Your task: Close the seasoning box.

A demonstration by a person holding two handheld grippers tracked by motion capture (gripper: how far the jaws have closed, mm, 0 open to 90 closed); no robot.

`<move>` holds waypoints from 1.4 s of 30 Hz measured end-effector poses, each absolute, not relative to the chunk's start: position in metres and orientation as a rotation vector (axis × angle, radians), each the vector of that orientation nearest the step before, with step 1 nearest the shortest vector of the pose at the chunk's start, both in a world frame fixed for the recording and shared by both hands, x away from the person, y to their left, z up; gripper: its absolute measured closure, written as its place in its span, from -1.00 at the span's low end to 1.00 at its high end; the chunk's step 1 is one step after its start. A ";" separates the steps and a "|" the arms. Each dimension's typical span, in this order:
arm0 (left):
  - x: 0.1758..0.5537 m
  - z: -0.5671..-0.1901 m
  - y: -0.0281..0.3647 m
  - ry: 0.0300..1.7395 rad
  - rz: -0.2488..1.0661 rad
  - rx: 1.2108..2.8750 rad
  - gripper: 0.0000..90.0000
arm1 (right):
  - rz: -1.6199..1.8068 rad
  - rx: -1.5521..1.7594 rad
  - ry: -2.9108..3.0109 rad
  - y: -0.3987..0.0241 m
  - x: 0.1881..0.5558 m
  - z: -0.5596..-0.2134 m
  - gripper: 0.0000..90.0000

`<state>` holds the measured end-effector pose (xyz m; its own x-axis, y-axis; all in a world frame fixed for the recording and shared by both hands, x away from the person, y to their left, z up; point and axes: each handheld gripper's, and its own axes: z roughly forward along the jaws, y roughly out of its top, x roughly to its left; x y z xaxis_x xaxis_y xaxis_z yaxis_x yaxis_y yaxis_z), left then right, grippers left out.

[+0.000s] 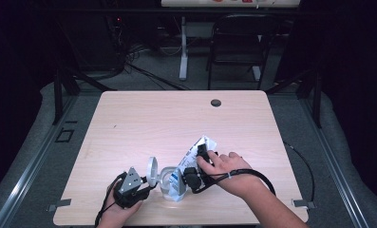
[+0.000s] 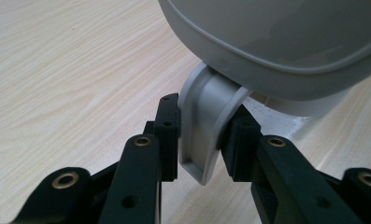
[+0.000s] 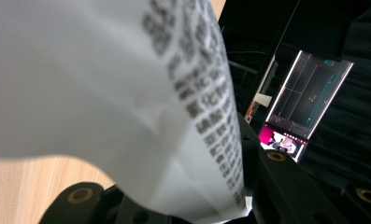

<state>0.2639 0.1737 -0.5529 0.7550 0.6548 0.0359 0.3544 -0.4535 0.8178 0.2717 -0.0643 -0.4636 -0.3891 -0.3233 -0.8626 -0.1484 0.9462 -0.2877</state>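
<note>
Left tongs (image 2: 199, 137) pinch smooth grey curved plastic handle (image 2: 206, 126); right tongs (image 1: 199, 166) clamp crinkled printed pouch (image 1: 188, 164).

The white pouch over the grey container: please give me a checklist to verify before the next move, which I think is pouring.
1. Left hand-held gripper clamps the container's tab: ok.
2. Right hand-held gripper holds the white pouch: ok.
3. Lid stands open: ok.
4. Pouch tilted with its lower end at the grey container: ok.
5. Pouch already opened: cannot tell.
6. Container flat on the table: ok.
</note>
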 end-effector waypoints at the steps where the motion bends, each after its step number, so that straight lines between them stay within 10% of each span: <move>1: 0.264 -0.553 0.174 0.757 0.440 2.083 0.57 | -0.189 -0.339 1.976 -0.064 0.272 -0.464 0.64; 42: 0.264 -0.553 0.174 0.755 0.443 2.083 0.57 | -0.186 -0.362 1.958 -0.064 0.271 -0.463 0.70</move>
<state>0.2643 0.1738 -0.5530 0.7545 0.6552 0.0379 0.3524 -0.4532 0.8188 0.2709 -0.0637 -0.4630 -0.3698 -0.3353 -0.8665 -0.1665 0.9414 -0.2932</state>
